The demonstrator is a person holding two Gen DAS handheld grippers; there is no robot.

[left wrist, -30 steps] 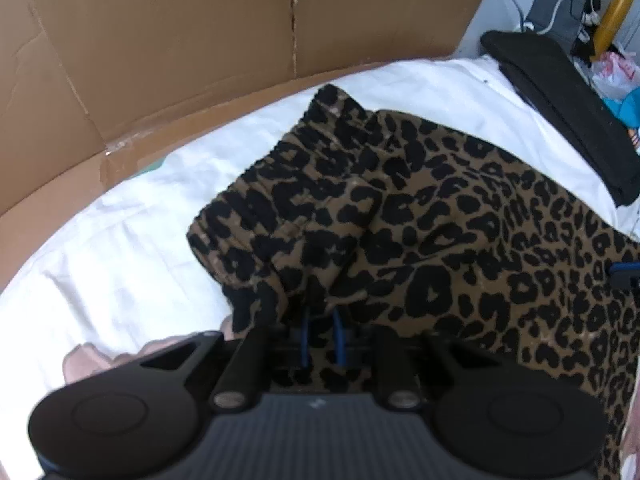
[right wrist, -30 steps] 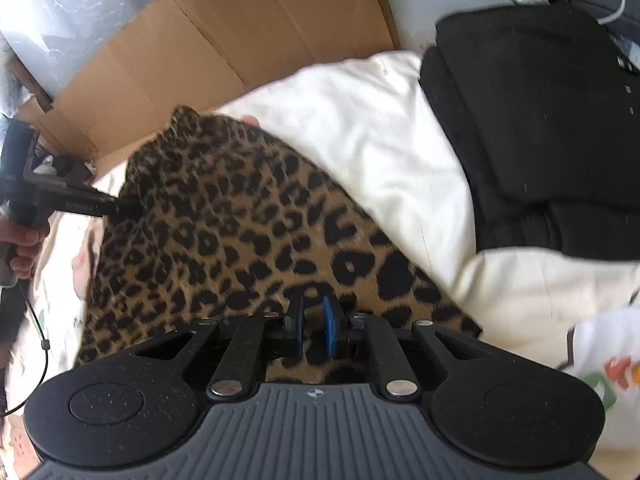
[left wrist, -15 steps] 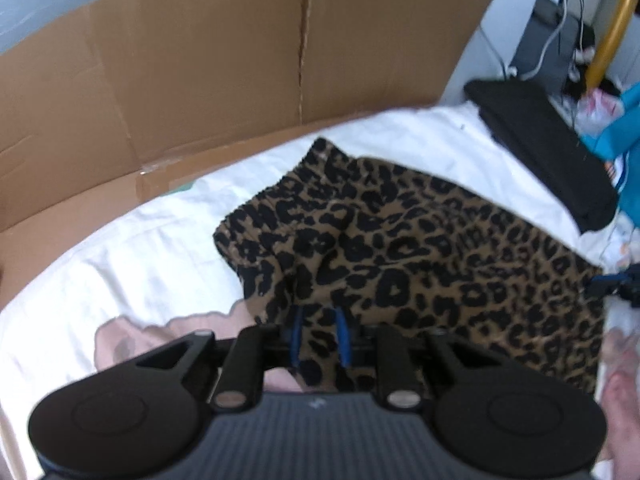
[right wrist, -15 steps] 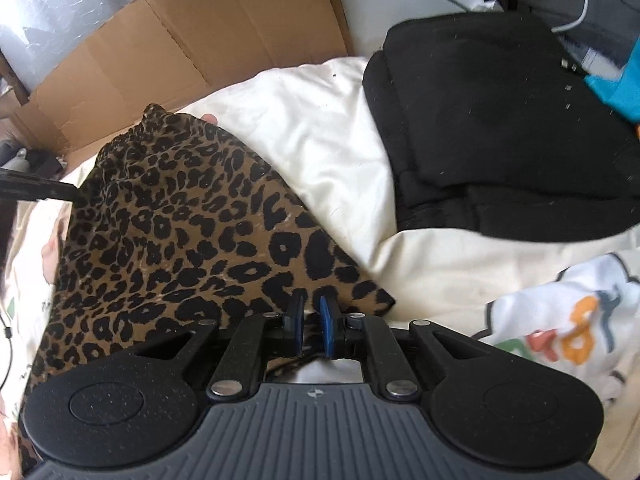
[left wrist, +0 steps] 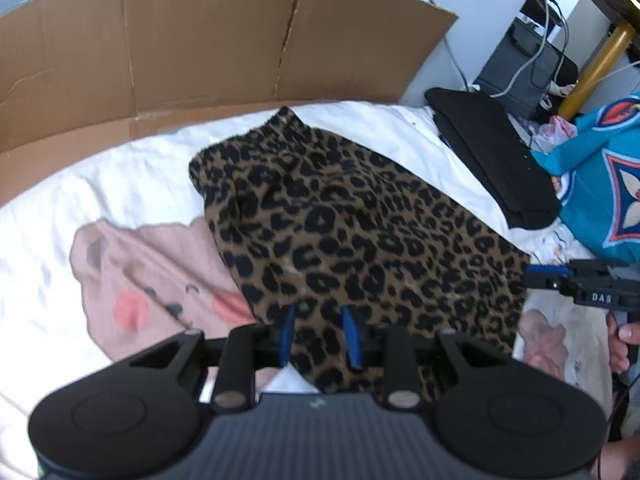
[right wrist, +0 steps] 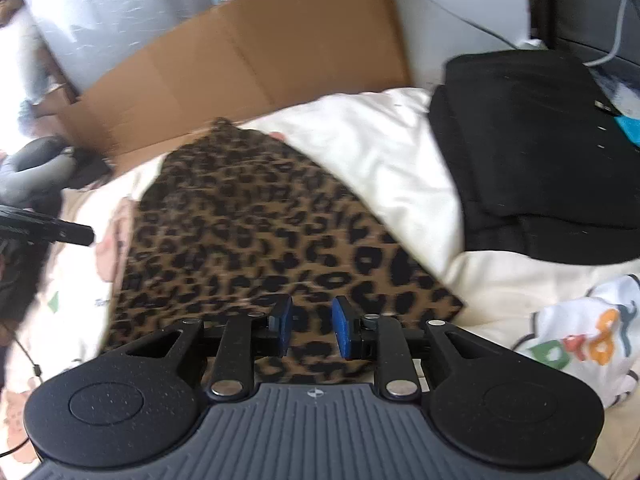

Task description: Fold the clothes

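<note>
A leopard-print garment (left wrist: 360, 232) lies folded flat on the white bedsheet (left wrist: 120, 168); the right wrist view shows it too (right wrist: 248, 240). My left gripper (left wrist: 319, 336) hovers above its near corner. Its jaws are opening, and the blue pads (left wrist: 287, 334) stand apart with the fabric lying below them, not pinched. My right gripper (right wrist: 313, 330) hangs over the opposite near edge, its jaws opening too, and nothing is clamped between its pads (right wrist: 341, 332). The right gripper (left wrist: 560, 276) also shows at the garment's right edge, and the left gripper (right wrist: 60, 232) at the left.
A cardboard wall (left wrist: 180, 48) stands behind the bed. A stack of black folded clothes (right wrist: 540, 152) lies to the right, by a teal jersey (left wrist: 600, 184) and a white printed garment (right wrist: 580, 336). A pink bear print (left wrist: 152, 280) marks the sheet. Cables and a grey case (left wrist: 520, 68) sit beyond.
Both grippers let go of the leopard garment, drew back and rose. Their blue pads now stand apart. The garment rests flat on the sheet.
</note>
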